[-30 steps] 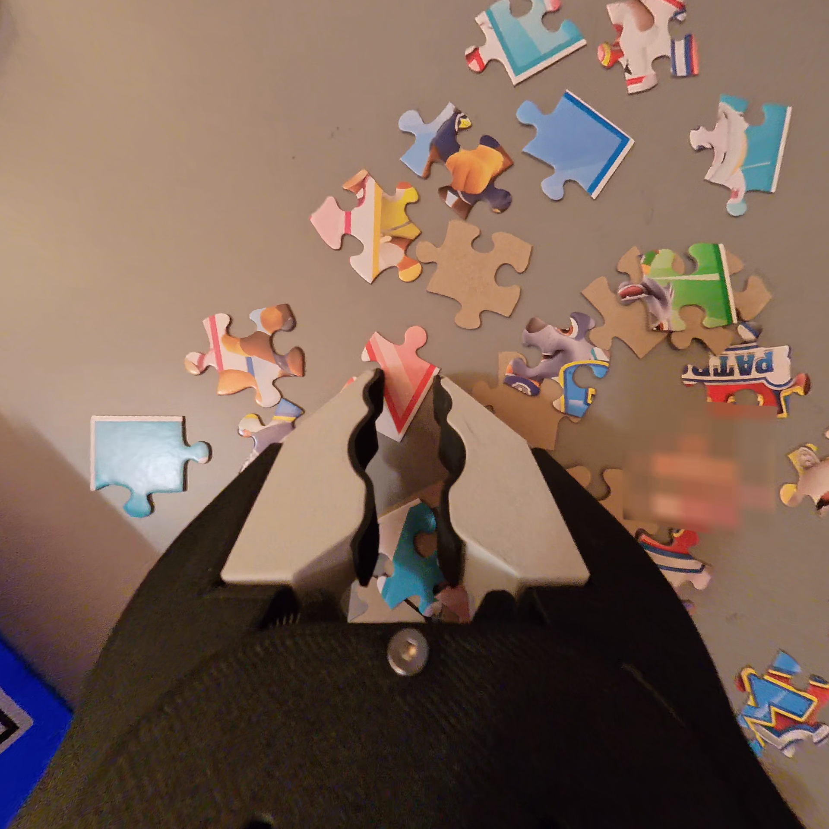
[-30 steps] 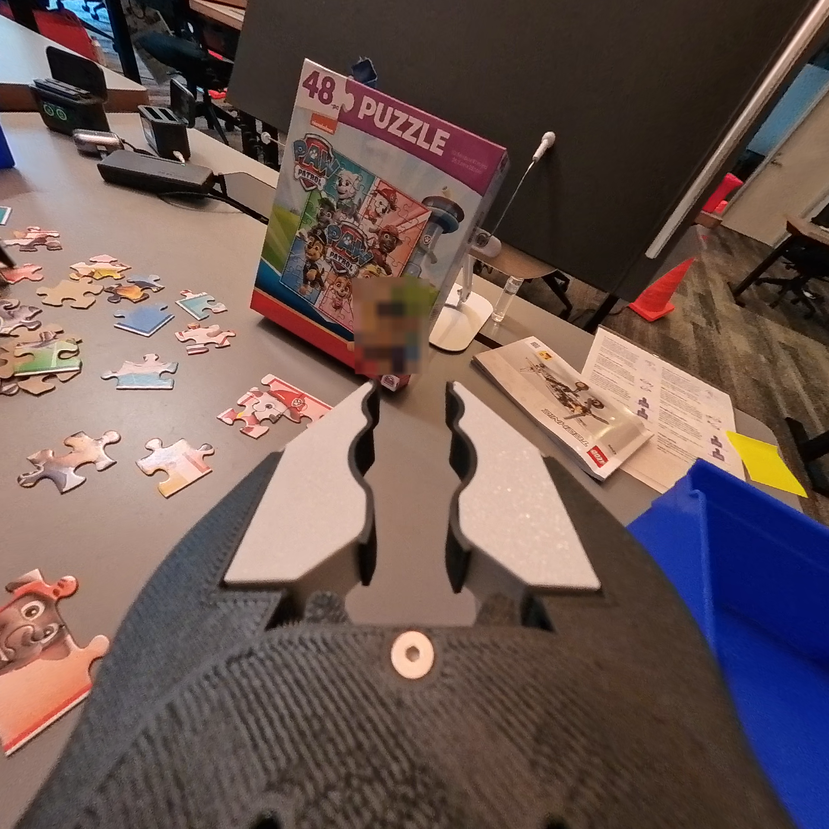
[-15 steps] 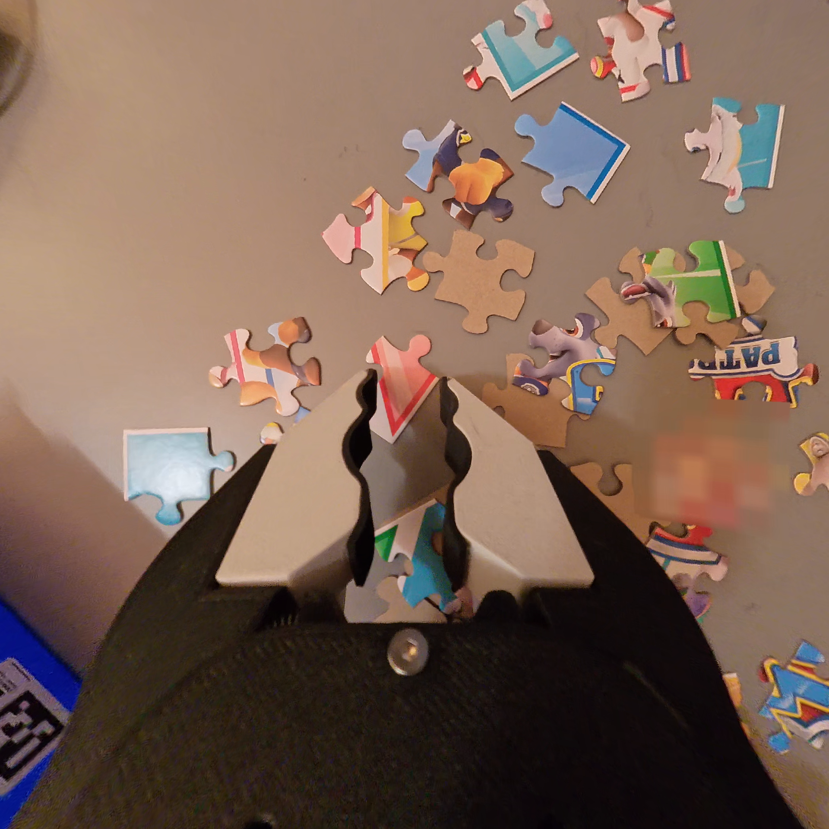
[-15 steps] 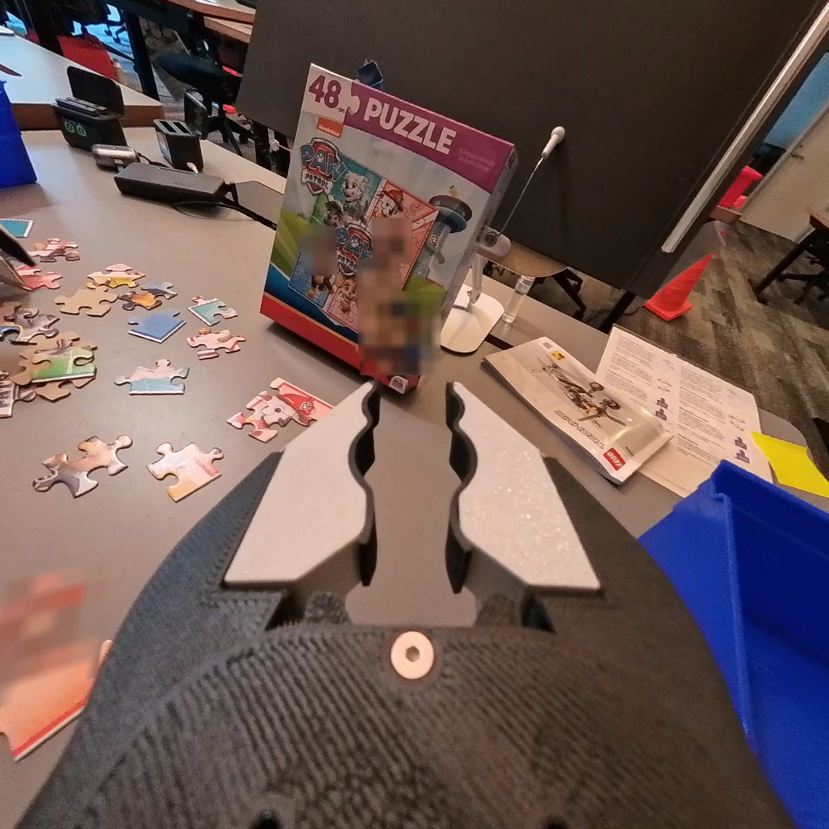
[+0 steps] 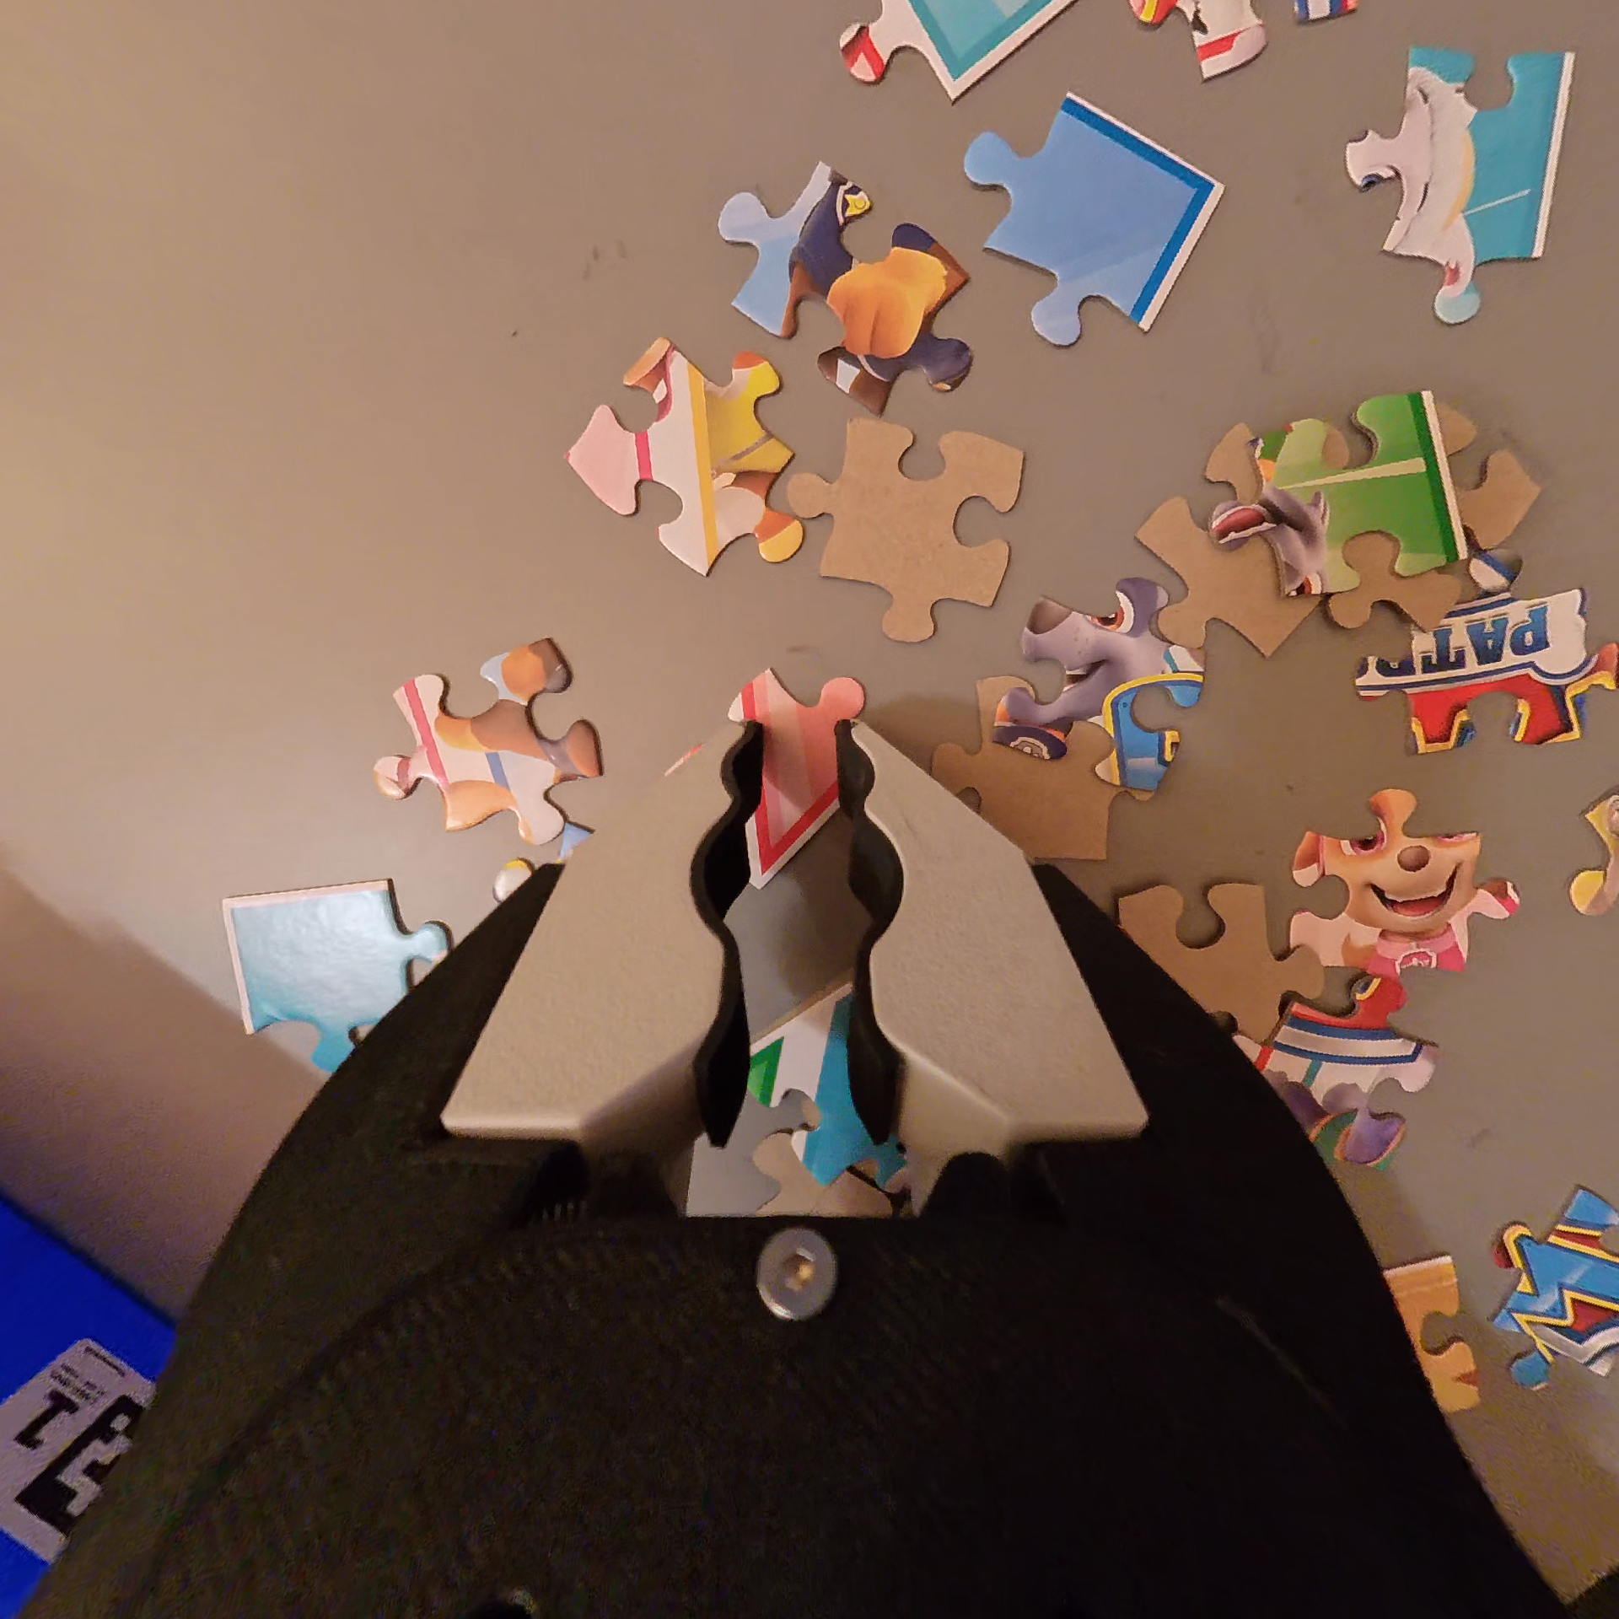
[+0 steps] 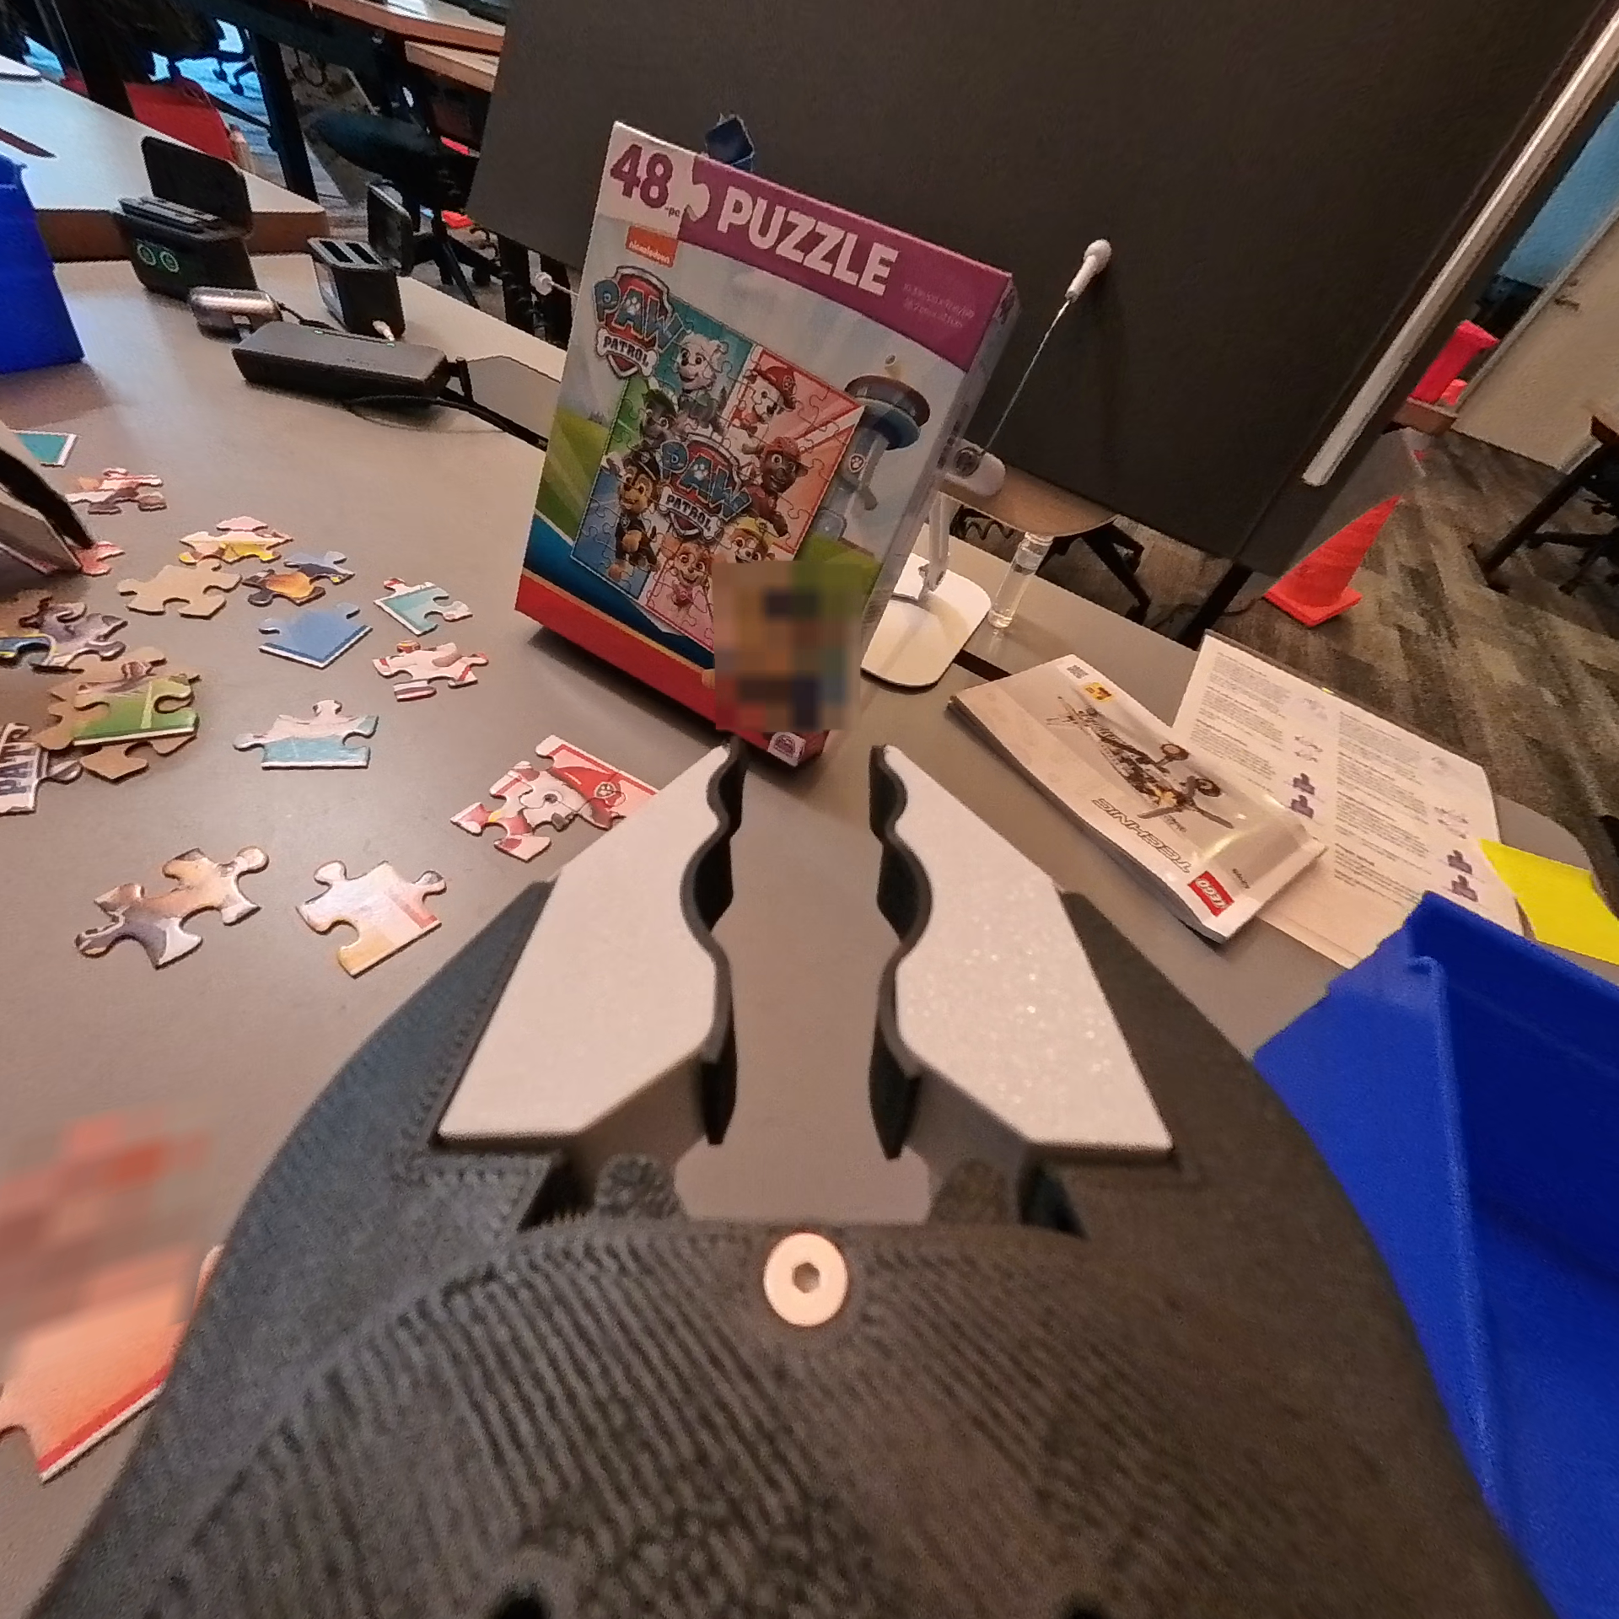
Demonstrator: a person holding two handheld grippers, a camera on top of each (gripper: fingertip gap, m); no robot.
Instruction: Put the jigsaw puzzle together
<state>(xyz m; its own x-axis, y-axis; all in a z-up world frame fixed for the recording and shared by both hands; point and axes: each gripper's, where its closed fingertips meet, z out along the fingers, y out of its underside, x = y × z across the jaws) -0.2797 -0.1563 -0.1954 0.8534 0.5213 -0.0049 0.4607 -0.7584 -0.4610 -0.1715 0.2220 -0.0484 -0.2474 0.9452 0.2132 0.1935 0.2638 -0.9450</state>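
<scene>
In the left wrist view my left gripper [image 5: 795,725] points down at the grey table [image 5: 350,350], its tips at a red and pink striped puzzle piece [image 5: 793,780]. The piece shows between the narrowly parted fingers. The right pad [image 5: 854,788] meets its edge. A pink sliver shows outside the left finger, so the piece runs under that finger and is not pinched. The right wrist view shows this gripper [image 6: 39,526] at the far left, tip on the table. My right gripper [image 6: 802,758] is open and empty above the table, facing an upright puzzle box [image 6: 762,420].
Several loose puzzle pieces lie around the left gripper, some face down, such as a brown one [image 5: 911,526]. A green and teal piece [image 5: 815,1086] lies under the jaws. A blue bin [image 6: 1489,1139] and a booklet [image 6: 1130,797] are at the right. My hands' fingertips stand some 40 centimetres from each other.
The left jaws widened a little, then narrowed around the red and pink piece, and the gripper came closer to the table. The right gripper stayed open and hardly moved.
</scene>
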